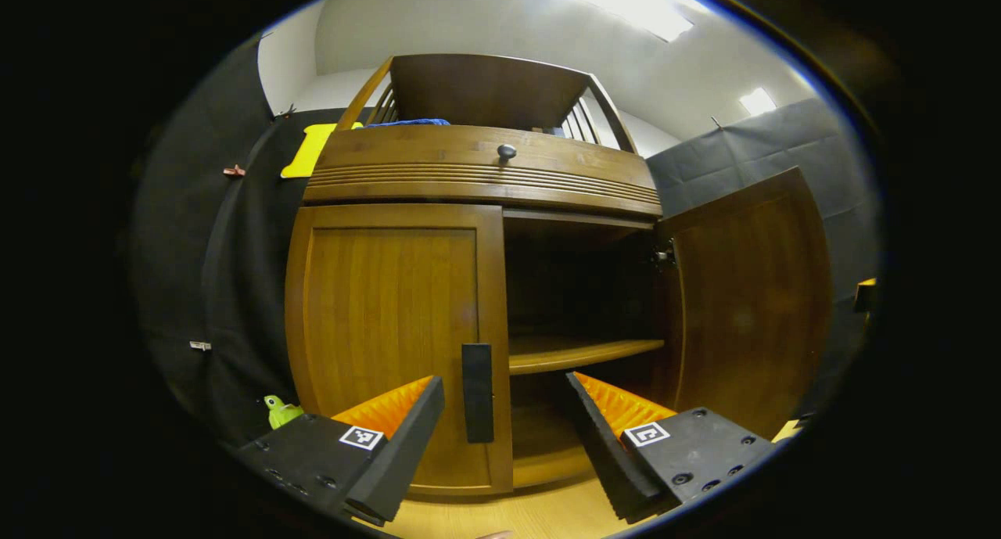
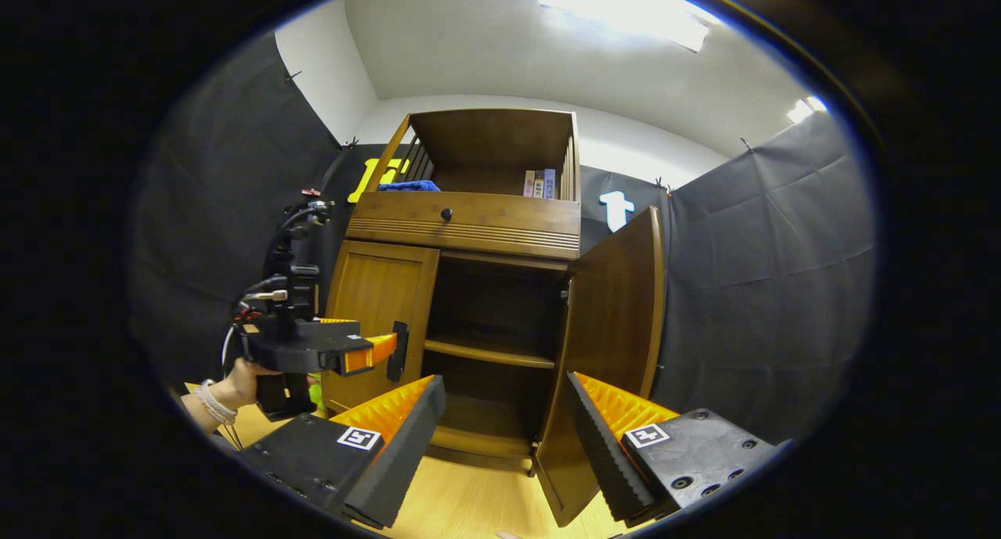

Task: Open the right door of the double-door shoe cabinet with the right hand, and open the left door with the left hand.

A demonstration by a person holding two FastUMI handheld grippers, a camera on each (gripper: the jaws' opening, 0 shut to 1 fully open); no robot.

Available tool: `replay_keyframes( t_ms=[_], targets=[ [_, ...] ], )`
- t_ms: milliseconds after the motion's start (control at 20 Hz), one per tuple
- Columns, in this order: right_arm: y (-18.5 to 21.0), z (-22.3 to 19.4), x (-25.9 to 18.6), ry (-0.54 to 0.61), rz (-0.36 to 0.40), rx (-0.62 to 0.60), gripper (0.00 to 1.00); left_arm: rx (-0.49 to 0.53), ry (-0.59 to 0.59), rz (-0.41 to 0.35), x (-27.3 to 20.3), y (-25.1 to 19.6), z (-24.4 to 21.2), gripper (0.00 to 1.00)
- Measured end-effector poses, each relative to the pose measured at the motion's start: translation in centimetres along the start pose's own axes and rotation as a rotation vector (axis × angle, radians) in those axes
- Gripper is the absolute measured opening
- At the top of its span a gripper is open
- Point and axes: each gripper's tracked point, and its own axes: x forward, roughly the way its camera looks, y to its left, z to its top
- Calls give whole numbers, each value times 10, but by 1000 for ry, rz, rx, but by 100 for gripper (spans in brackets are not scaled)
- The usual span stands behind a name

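Right gripper view: books (image 2: 539, 183) atop cabinet (image 2: 469, 226)

Both views low, facing cabinet (image 1: 477, 171)

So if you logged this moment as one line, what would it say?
right door: swung open | left door: closed | left gripper: open, fingers either side of the left door's handle | right gripper: open, holding nothing

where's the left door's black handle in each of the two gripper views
Left gripper view: the handle stands low and centre, on the closed left door's right edge, between the open left tool's fingers.
Right gripper view: the handle sits left of centre, just ahead of the left tool.
Shared landmark: the drawer knob above the doors.
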Motion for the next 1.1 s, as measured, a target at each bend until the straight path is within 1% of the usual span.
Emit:
replay_keyframes(
  t_ms=[50,100,150,200,250,300,350,450,650,850,900,1000,1050,1100],
  targets=[
    [-1,-3,1,6,3,6,98,-8,12,10,8,3,-5,96],
    [-4,-4,3,8,3,12,95,-9,31,14,16,6,-11,96],
    [-6,-5,5,6,3,18,99,-8,48,24,26,12,-16,96],
    [-8,-5,6,2,2,26,97,-8,65,34,36,18,-22,99],
    [-10,-6,7,0,1,30,97,-13,82,40,43,23,-31,96],
    [-14,-5,11,-3,-3,34,97,-20,91,43,51,25,-38,99],
    [-16,-5,13,-5,-6,36,97,-23,97,48,57,26,-44,99],
    [-21,-8,18,-2,-18,35,97,-6,99,72,72,33,-54,97],
    [-28,-20,27,23,-40,27,97,6,147,67,92,30,-77,93],
    [-31,-36,35,71,-49,46,97,37,122,99,98,38,-76,89],
    [-32,-39,35,81,-52,51,99,35,112,82,98,35,-73,82],
    [-31,-42,34,93,-54,55,96,-16,112,30,97,22,-75,59],
    [-30,-42,33,96,-56,50,95,-6,114,33,100,22,-75,48],
    [-30,-42,31,94,-59,40,97,8,115,36,96,24,-74,37]
  ],
)
